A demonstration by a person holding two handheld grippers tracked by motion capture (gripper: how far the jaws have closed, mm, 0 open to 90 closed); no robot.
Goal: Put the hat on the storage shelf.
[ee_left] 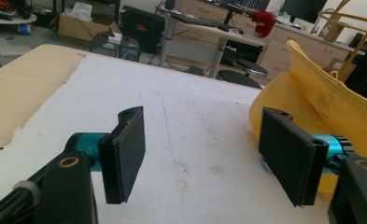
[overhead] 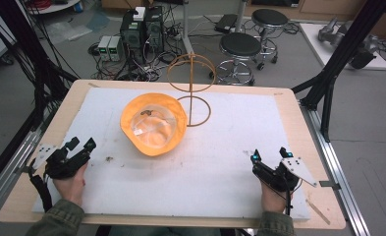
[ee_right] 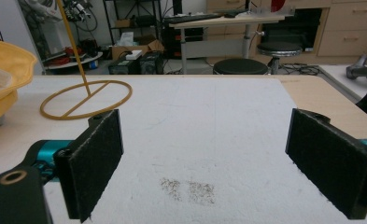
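Hat (overhead: 153, 124) lies upside down on the white mat (overhead: 205, 162), near the middle of the table (overhead: 18, 191) and toward its far side, with the pale lining facing up. I read a small dark mark on the lining near the far edge of the brim; what it is I cannot tell. Just beside the hat, on its right in the high view, stands a wire stand (overhead: 192, 88): a flat ring base on the mat, an upright rod, and a ring at the top. The brim of the hat reaches up to the base ring; whether the two touch I cannot tell.

I hold the left gripper (overhead: 81, 145) at the near left of the mat, well apart from the hat, with its jaws spread wide and nothing between them. In the left gripper view the left gripper (ee_left: 204, 156) rests low over the mat, and the hat (ee_left: 321, 107) rises at the right behind the right-hand jaw.

I hold the right gripper (overhead: 269, 155) at the near right of the mat, released, jaws wide apart and empty. In the right gripper view the right gripper (ee_right: 204, 163) looks across bare mat, with a grey smudge (ee_right: 188, 189) on the mat between the jaws, the stand (ee_right: 85, 102) ahead at the left, and the hat (ee_right: 3, 70) at the left edge
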